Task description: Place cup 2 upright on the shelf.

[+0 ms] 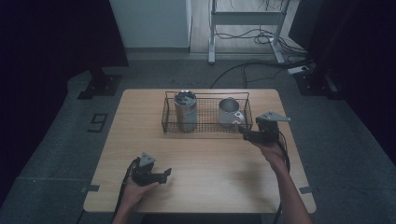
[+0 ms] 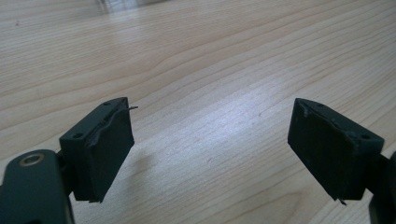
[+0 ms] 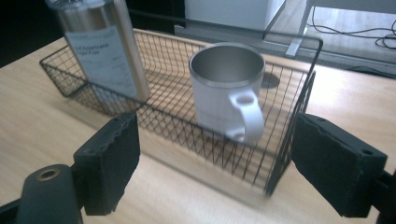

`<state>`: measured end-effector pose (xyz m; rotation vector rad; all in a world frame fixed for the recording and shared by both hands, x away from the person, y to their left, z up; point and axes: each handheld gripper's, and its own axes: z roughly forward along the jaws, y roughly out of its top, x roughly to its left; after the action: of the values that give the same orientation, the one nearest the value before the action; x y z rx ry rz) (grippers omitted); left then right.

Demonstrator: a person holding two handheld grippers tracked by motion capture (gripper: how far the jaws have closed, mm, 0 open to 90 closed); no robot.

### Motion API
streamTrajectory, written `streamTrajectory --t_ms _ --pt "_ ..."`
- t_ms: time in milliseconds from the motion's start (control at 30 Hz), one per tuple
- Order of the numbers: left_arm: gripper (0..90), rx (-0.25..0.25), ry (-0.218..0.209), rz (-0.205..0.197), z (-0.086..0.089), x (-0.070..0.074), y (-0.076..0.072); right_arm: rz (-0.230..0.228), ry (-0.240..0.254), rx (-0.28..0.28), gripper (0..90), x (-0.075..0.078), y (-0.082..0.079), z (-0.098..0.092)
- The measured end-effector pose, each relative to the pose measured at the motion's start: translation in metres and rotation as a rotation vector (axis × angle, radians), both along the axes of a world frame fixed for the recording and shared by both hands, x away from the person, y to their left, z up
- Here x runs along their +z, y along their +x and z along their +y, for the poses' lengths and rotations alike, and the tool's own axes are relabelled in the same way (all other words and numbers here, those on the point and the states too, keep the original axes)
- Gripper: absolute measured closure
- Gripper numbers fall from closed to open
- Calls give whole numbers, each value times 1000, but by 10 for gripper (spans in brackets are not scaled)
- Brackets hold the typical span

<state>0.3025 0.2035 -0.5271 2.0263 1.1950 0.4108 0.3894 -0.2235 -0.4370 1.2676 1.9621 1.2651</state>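
A black wire basket (image 1: pixel 205 128) stands at the far middle of the wooden table (image 1: pixel 205 163). In it a tall steel tumbler (image 1: pixel 186 111) with a paper label stands upright at the left. A white mug (image 1: pixel 229 112) with a steel lining stands upright at the right. My right gripper (image 1: pixel 243 133) hovers just in front of the basket's right corner and is open. In the right gripper view its jaws (image 3: pixel 215 123) frame the mug (image 3: pixel 226 88), handle toward me, behind the basket wall (image 3: pixel 261 154), with the tumbler (image 3: pixel 105 51) at the left. My left gripper (image 1: pixel 166 173) rests near the table's front left, open over bare wood (image 2: pixel 210 56).
Beyond the table are a white cabinet (image 1: pixel 149 23), a metal desk frame (image 1: pixel 212 32) and loose cables (image 1: pixel 252 65) on the grey floor. A black stand base (image 1: pixel 100 86) sits off the table's far left corner. Bare wood lies between the basket and the front edge.
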Motion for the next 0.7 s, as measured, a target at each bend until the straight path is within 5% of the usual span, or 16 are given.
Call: streamTrajectory --t_ms 400,700 --pt "143 -2 1 4 0 -1 1 17 34 3 171 -33 -45 -13" --pt "144 -3 1 5 0 -1 1 42 9 1 183 -55 -70 -18"
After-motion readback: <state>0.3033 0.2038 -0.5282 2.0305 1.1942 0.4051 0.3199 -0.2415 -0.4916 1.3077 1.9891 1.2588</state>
